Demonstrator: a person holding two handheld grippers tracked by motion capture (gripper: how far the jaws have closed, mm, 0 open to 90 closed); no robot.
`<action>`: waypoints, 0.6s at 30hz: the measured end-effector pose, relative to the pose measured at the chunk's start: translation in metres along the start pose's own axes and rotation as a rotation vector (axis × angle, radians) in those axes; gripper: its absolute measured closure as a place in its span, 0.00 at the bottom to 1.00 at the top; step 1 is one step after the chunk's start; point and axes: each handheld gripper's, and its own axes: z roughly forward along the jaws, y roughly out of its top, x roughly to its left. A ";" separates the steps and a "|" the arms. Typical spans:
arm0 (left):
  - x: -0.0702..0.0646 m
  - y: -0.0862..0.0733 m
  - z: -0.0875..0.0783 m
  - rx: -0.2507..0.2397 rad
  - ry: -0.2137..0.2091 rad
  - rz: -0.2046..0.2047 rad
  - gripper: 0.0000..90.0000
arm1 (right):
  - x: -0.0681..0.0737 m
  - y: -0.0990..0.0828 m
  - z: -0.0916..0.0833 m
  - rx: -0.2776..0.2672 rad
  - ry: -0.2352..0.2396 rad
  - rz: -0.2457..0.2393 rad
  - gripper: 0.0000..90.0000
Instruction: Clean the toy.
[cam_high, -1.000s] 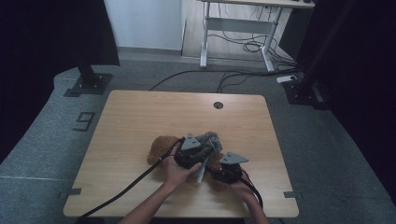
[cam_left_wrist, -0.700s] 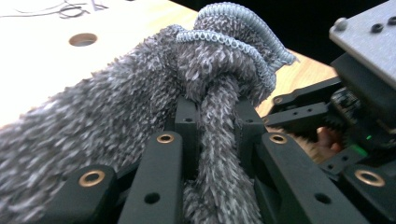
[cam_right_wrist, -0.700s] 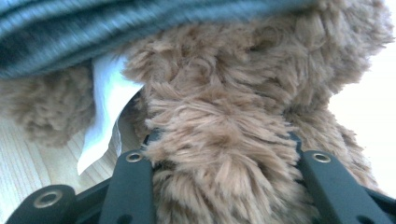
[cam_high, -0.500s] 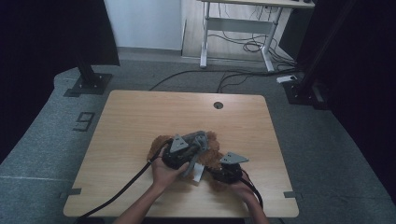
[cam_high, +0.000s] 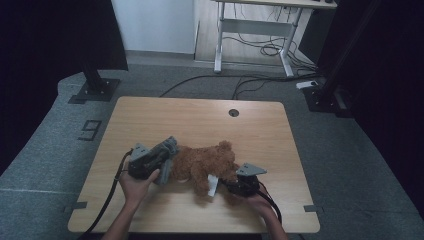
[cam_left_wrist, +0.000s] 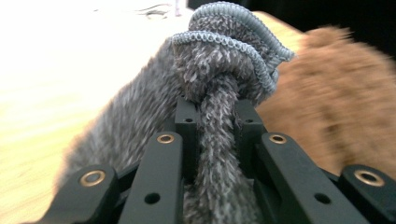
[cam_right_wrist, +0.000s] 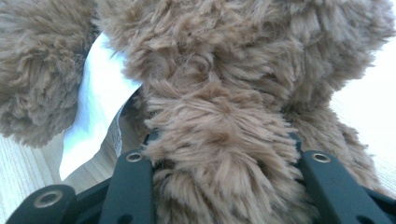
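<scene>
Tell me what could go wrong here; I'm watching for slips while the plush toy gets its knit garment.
The left claw pinches only a bunched fold of the grey knit garment; it could slip out under tension. The right claw holds one limb of the brown plush toy, so a hard pull may twist or drag the toy. Its white tag could snag.

A light wooden table (cam_high: 200, 120) with a round cable hole (cam_high: 233, 112) stands on grey carpet (cam_high: 60, 150). Black curtains (cam_high: 45, 35) hang at left and right, on stands with flat black feet (cam_high: 95, 90). At the far side a white desk frame (cam_high: 255, 30) stands over loose cables (cam_high: 260, 50), beside a pale wall (cam_high: 155, 25).
</scene>
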 end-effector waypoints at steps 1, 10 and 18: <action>0.007 -0.007 0.002 0.018 -0.003 -0.018 0.85 | 0.000 0.000 0.000 0.000 -0.001 0.000 0.62; 0.018 -0.025 0.007 0.064 0.003 -0.043 0.85 | -0.001 0.000 0.000 0.001 -0.003 0.003 0.62; -0.019 0.042 -0.006 -0.050 -0.070 0.074 0.85 | 0.000 0.000 0.000 0.004 -0.004 -0.009 0.62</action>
